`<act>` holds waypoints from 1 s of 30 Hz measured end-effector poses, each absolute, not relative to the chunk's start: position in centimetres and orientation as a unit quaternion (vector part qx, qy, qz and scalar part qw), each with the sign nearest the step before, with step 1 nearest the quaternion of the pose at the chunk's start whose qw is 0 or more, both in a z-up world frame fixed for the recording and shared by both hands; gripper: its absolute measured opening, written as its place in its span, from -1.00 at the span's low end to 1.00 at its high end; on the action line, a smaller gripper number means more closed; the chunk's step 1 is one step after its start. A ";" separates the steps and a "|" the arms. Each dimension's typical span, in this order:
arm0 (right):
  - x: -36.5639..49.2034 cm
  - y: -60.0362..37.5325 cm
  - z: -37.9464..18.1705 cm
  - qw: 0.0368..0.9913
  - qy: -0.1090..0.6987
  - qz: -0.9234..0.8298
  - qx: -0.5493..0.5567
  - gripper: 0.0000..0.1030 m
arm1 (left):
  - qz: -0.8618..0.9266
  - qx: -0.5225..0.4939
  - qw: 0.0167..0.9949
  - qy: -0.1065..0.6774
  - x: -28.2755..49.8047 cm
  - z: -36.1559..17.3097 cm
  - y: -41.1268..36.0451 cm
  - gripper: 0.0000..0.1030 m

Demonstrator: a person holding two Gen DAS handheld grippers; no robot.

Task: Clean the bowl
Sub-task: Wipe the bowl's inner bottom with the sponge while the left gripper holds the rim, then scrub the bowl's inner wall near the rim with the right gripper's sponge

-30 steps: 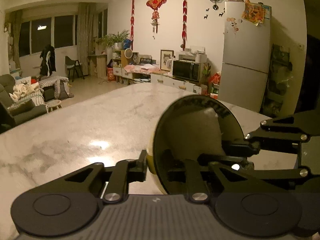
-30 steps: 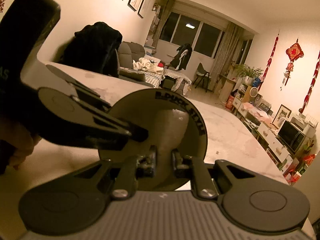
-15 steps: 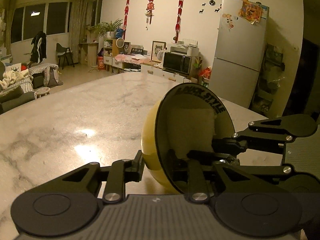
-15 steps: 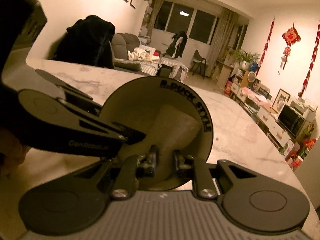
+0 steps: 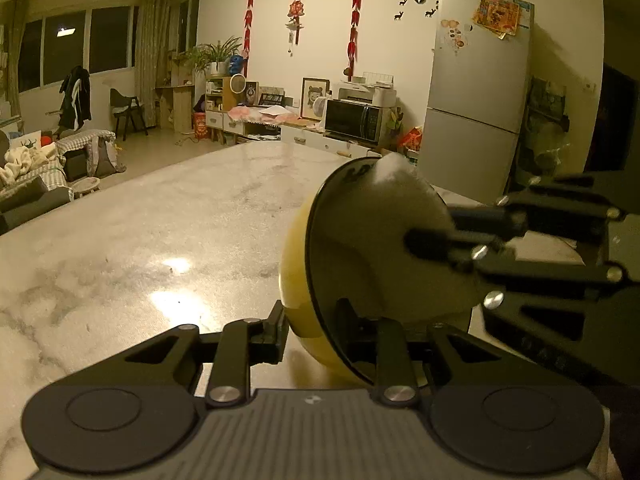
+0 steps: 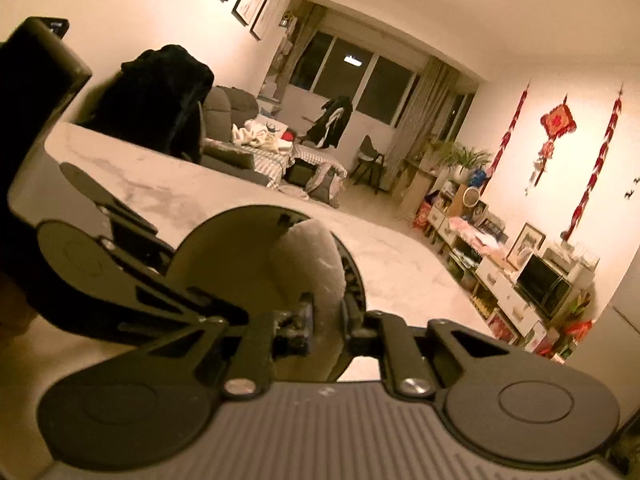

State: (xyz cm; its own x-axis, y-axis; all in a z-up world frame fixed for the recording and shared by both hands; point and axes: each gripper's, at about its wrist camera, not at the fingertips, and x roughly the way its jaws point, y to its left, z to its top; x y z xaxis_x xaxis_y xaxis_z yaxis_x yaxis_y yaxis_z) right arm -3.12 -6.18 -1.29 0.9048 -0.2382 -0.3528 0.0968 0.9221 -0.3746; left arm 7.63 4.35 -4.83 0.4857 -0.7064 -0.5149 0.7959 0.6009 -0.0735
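Marble table (image 5: 168, 216) bare leftward; left gripper (image 5: 310, 330) clamps bowl (image 5: 296, 276) rim, right gripper (image 6: 326, 320) pinches cloth (image 6: 312, 264) inside.

Left hand-held gripper (image 5: 310, 334) clamped, level; right hand-held gripper (image 6: 326, 320) clamped, tilted.

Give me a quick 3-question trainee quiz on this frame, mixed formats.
1. True or false: the bowl lies flat on the marble table, opening up.
2. Multiple choice: what does the right gripper press into the bowl? A) a white cloth B) a metal spoon C) a green brush
3. Short answer: how does the left gripper hold the bowl?

Key
1. False: it is tipped on edge, its opening facing the right gripper.
2. A: the white cloth sits inside the dark interior, its top poking past the rim.
3. Its fingers pinch the lower wall, one outside on the yellow, one inside.
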 end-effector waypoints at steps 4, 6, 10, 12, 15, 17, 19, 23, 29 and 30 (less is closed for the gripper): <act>-2.9 -7.2 -1.7 0.965 0.220 -0.072 -0.125 -0.71 | -0.439 0.087 0.857 0.256 7.6 -4.9 4.4 -0.51; -2.8 -7.7 -1.9 0.966 0.230 -0.064 -0.099 -0.71 | -0.439 0.086 0.856 0.257 7.7 -5.0 4.4 -0.51; -2.9 -9.0 -2.0 0.968 0.241 -0.053 -0.049 -0.71 | -0.440 0.090 0.856 0.257 7.7 -4.9 4.2 -0.50; -3.1 -8.8 -1.5 0.970 0.232 -0.051 -0.051 -0.71 | -0.440 0.089 0.856 0.257 7.8 -4.9 4.2 -0.50; -3.6 -8.1 -0.7 0.972 0.210 -0.063 -0.084 -0.71 | -0.440 0.088 0.856 0.258 7.8 -4.8 4.2 -0.49; -3.8 -7.9 -0.2 0.973 0.200 -0.066 -0.093 -0.71 | -0.440 0.088 0.855 0.259 7.8 -4.8 4.1 -0.49; -3.9 -7.9 0.0 0.973 0.195 -0.071 -0.102 -0.71 | -0.440 0.088 0.855 0.259 7.9 -4.8 4.1 -0.49; -3.7 -8.0 -0.1 0.973 0.196 -0.072 -0.102 -0.71 | -0.441 0.089 0.855 0.259 7.9 -4.8 4.1 -0.49; -3.6 -8.1 0.2 0.974 0.196 -0.069 -0.091 -0.71 | -0.441 0.089 0.855 0.259 8.0 -4.9 3.9 -0.49; -3.6 -8.2 0.3 0.974 0.196 -0.068 -0.090 -0.71 | -0.441 0.088 0.855 0.260 8.0 -5.0 3.9 -0.49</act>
State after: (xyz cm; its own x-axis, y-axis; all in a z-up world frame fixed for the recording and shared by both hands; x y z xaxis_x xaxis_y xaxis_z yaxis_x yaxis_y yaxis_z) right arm -3.55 -8.16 0.30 0.9139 -0.1678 -0.3697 0.0974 0.9746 -0.2015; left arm 7.99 3.88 -4.96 0.4767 -0.7074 -0.5218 0.7993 0.5959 -0.0778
